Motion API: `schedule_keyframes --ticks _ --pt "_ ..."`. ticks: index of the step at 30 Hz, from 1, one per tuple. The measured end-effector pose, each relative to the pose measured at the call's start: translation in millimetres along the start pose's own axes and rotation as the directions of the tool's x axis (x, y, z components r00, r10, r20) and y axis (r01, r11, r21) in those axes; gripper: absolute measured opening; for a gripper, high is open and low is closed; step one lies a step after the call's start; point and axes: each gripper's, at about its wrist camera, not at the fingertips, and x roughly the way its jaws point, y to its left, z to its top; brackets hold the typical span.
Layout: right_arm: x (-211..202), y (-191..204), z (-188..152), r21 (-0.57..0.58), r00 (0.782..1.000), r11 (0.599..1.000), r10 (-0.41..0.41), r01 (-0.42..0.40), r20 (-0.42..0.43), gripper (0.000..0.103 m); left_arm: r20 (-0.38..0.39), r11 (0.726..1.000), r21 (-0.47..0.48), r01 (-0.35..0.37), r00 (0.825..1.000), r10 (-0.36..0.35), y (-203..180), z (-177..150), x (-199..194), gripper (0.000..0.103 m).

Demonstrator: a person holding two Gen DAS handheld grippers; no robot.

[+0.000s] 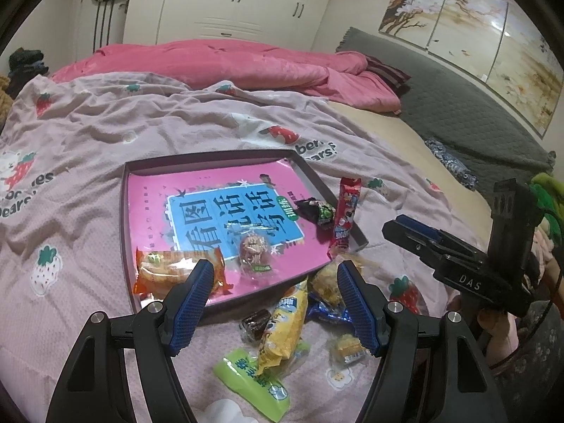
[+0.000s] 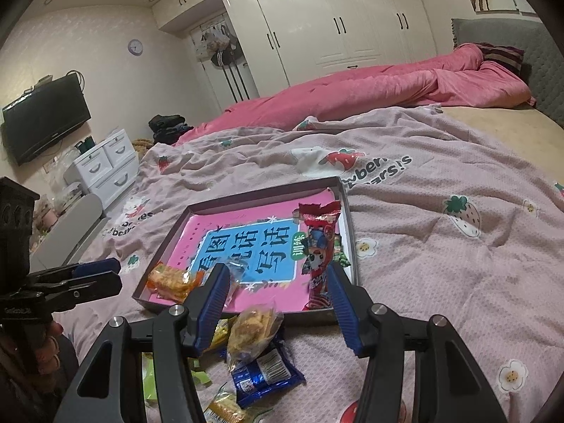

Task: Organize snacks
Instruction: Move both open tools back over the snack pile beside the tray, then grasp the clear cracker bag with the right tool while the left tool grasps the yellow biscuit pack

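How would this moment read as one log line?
left tool: open, empty | right tool: open, empty | tray: some snacks in | loose snacks: on bedspread

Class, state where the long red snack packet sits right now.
In both wrist views the long red snack packet lies over the tray's right-hand rim, beside a small dark green-labelled wrapper.

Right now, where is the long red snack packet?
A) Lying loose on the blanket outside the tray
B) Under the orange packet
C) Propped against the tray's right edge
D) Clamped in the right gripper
C: the red packet leans on the right wall of the tray, nothing gripping it.
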Motion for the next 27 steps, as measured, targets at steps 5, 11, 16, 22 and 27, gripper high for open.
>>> schedule_keyframes --ticks 5,11,16,22,27 --pt "-6 6 -4 -0.011 1.0 1.0 0.009 -0.009 -0.006 0.057 -0.021 1.0 0.012 0.002 1.0 -0.002 -4 -4 4 0.074" --pt "-8 9 -10 -0.011 0.999 1.0 0.013 -0.013 -0.029 0.057 -0.063 1.0 0.025 0.001 0.998 0.0 -6 -8 11 0.074" --pt "-8 13 -13 -0.012 0.999 1.0 0.019 -0.019 -0.044 0.057 -0.108 0.999 0.051 -0.016 0.994 0.021 -9 -14 19 0.074" --pt "-6 16 -17 -0.017 0.998 0.999 0.028 -0.029 -0.062 0.058 -0.147 0.997 0.081 -0.021 0.989 0.033 -14 -22 29 0.074" --pt "-2 18 -21 -0.009 0.995 0.999 0.042 -0.043 -0.093 0.058 -0.167 0.992 0.117 -0.047 0.984 0.066 -18 -28 38 0.074"
